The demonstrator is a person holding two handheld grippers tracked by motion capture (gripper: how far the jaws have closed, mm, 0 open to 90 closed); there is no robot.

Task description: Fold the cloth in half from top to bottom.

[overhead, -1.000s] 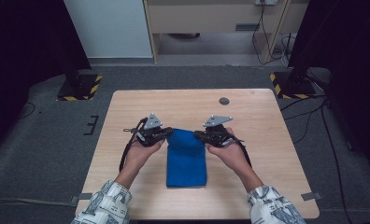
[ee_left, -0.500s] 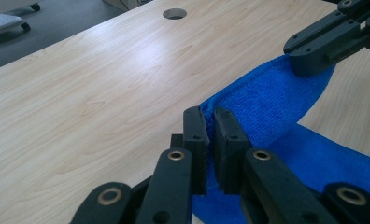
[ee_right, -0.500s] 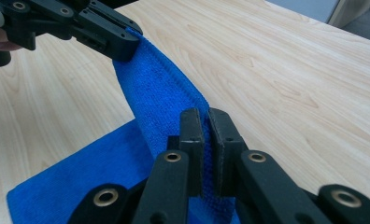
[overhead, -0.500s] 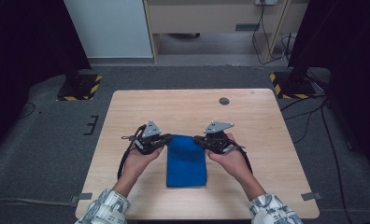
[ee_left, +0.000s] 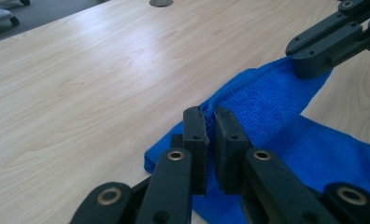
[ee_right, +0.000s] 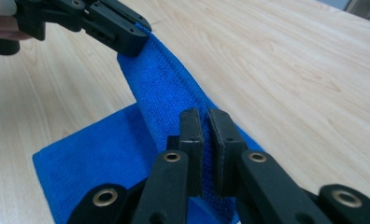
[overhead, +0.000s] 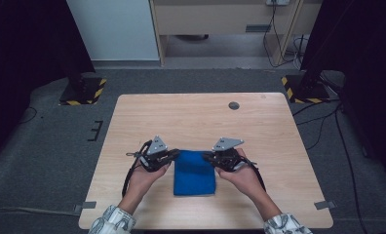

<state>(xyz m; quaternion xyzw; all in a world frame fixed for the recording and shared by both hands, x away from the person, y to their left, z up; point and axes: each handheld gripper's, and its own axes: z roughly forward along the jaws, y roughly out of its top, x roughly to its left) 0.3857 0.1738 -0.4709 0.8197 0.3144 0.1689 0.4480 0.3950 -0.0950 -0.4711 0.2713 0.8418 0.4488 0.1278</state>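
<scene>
Blue microfibre cloth (overhead: 194, 173) lying on the near half of the wooden bench (overhead: 147, 117), midway between the person's two hands; all positions below are given relative to this cloth.

Nearest the person, the cloth's near edge lies flat on the bench. At its far edge, the left gripper (ee_left: 210, 135) has its jaws clenched on the far-left corner, and the right gripper (ee_right: 205, 135) has its jaws clenched on the far-right corner. The two gripper views show the far hem lifted off the bench and stretched between the two grips as a raised ridge, while the rest of the cloth lies beneath it. The work in hand appears to be a fold of the far edge toward the near edge.

Risks, as judged from this state:
- Each grip takes only a narrow bite of hem; a pull outward by either hand could drag the corner free and drop the fold.
- If one hand travels ahead of the other, the hem would skew and the fold would land crooked.
- Too low a carry could drag the lower layer along the bench and bunch it.

Beyond the cloth, near the far edge of the bench, sits a round cable grommet (overhead: 234, 105), well apart from the work.
</scene>
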